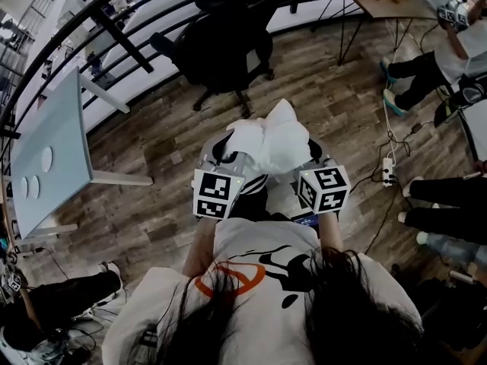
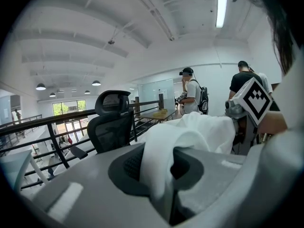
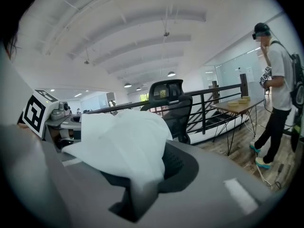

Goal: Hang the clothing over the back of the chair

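Wood-plank floor (image 1: 327, 120), black railing (image 2: 52, 118), pale table (image 1: 65, 128) at left, white ceiling (image 2: 95, 37) with strip light (image 2: 221, 6).
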